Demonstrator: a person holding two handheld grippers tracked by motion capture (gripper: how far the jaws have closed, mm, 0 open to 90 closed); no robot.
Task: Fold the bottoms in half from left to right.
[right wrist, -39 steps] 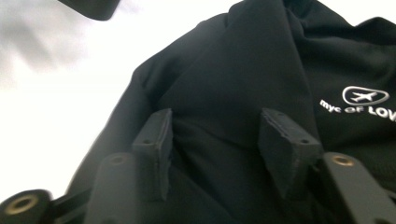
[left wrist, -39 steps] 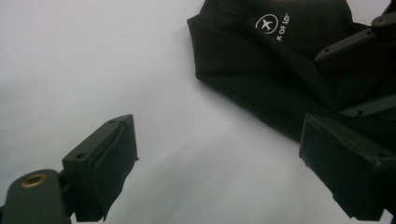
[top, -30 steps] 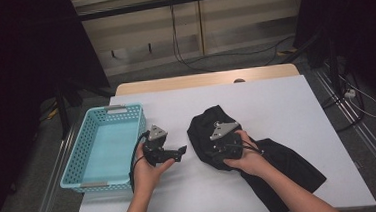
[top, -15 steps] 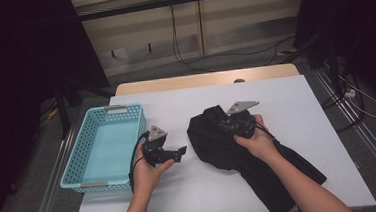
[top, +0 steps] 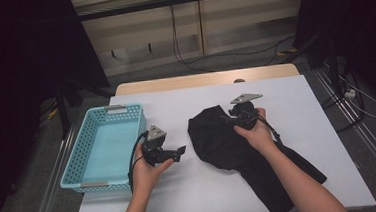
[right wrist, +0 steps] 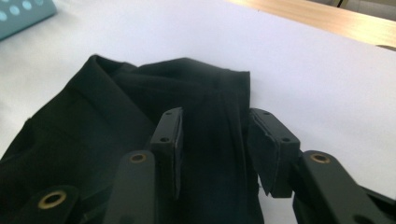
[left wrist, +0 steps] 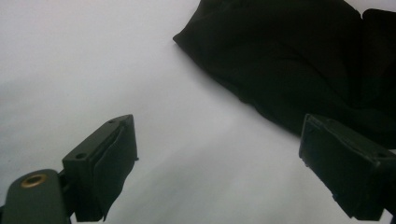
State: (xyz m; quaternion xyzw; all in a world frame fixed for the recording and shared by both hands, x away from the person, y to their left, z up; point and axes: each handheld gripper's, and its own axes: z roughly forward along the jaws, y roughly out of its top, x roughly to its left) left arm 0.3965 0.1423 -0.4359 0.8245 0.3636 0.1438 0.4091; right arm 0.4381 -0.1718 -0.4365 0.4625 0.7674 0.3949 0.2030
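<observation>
A black garment [top: 218,139] lies crumpled on the white table [top: 291,99], right of centre, trailing toward the near edge. My right gripper [top: 228,116] is over its far edge. Its jaws have just been opening, and a fold of the garment [right wrist: 93,126] lies between and under them with neither pad of the right gripper [right wrist: 215,126] pressing on it. My left gripper [top: 180,151] is held low over bare table to the left of the garment. In the left gripper view, the left gripper [left wrist: 219,135] stands wide open with nothing in it, and the garment [left wrist: 289,60] lies ahead.
A light blue plastic basket [top: 126,110] stands at the table's left edge, and its corner [right wrist: 23,11] shows in the right gripper view. A wooden strip [top: 199,80] runs along the far edge. Cables lie on the floor behind.
My right gripper has moved from the middle of the garment toward its far edge, a little higher. Its jaws stand wider apart. The left gripper has not moved.
</observation>
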